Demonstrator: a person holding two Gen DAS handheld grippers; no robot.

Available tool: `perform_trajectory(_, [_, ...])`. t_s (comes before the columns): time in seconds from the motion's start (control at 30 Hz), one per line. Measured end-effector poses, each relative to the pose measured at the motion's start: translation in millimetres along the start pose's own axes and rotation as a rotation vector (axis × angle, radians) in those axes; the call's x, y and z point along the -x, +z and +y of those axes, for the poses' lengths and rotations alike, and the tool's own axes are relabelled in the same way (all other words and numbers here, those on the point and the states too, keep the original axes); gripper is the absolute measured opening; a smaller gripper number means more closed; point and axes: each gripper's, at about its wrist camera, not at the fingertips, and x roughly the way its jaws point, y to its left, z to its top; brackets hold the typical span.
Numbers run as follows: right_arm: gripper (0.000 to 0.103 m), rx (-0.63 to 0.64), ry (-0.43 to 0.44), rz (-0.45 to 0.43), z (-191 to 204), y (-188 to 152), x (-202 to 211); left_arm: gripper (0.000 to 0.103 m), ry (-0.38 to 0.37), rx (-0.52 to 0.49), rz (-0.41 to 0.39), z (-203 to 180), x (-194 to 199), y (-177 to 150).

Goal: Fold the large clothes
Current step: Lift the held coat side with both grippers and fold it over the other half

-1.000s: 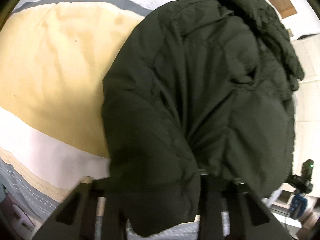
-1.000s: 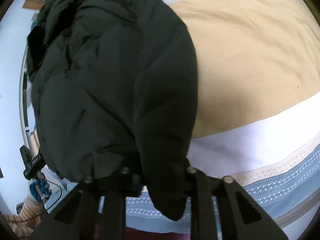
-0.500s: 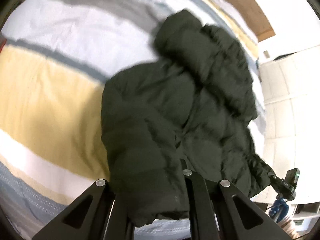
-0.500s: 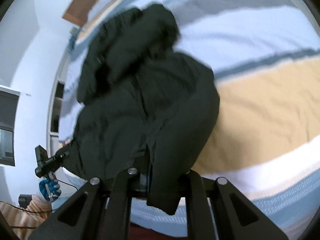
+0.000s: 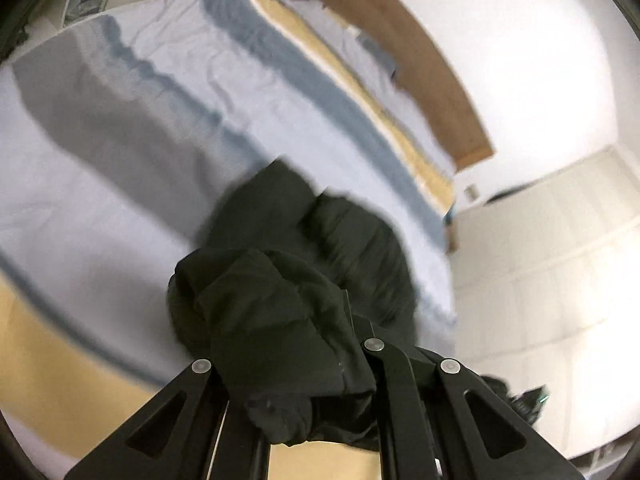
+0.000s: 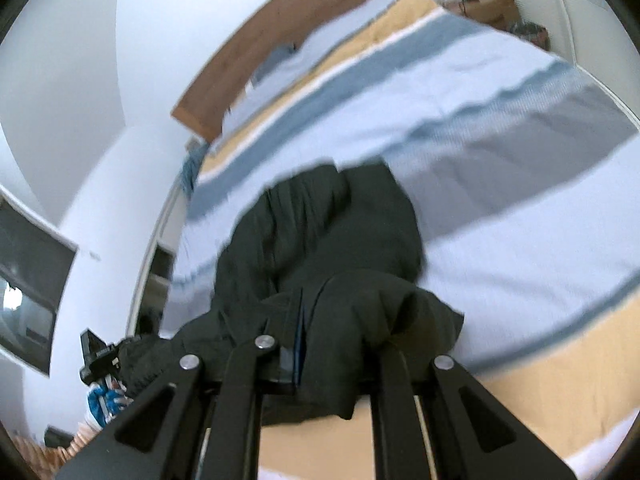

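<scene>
Striped bed (image 5: pixel 120 128) lies below; both jaws are closed on the hem of the black puffer jacket (image 5: pixel 280 312), which hangs soft, bulky and light toward the bed's near edge.

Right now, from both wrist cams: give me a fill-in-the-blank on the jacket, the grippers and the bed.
1. Both grippers are shut on the dark ____.
2. The jacket hangs over a ____ bedspread.
3. The headboard behind the bed is made of ____.
4. In the right wrist view, the left gripper clamps the jacket near the picture's lower ____ edge.

Missing: jacket; striped; wood; left
</scene>
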Motion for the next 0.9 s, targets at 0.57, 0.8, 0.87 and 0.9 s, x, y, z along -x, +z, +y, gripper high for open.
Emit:
perform_trajectory(0.57, [0.01, -0.133, -0.184, -0.046, -45.4, 142.9, -198.6, 0.01, 0.187, 0.134, -0.011, 38.4, -223.5, 139.5])
perform_trajectory(0.8, [0.008, -0.128, -0.266, 0.062, -80.4, 149.9, -271.2, 0.013, 0.293, 0.056, 0.07, 51.1, -287.4, 145.3])
perform_trajectory(0.87, [0.008, -0.14, -0.271, 0.077, -86.1, 149.5, -281.6, 0.013, 0.298, 0.061, 0.084, 52.2, -294.9, 147.5])
perform_trajectory(0.9, [0.008, -0.148, -0.271, 0.081, -89.1, 150.3, -287.1, 0.013, 0.301, 0.065, 0.089, 52.1, -296.6, 148.6])
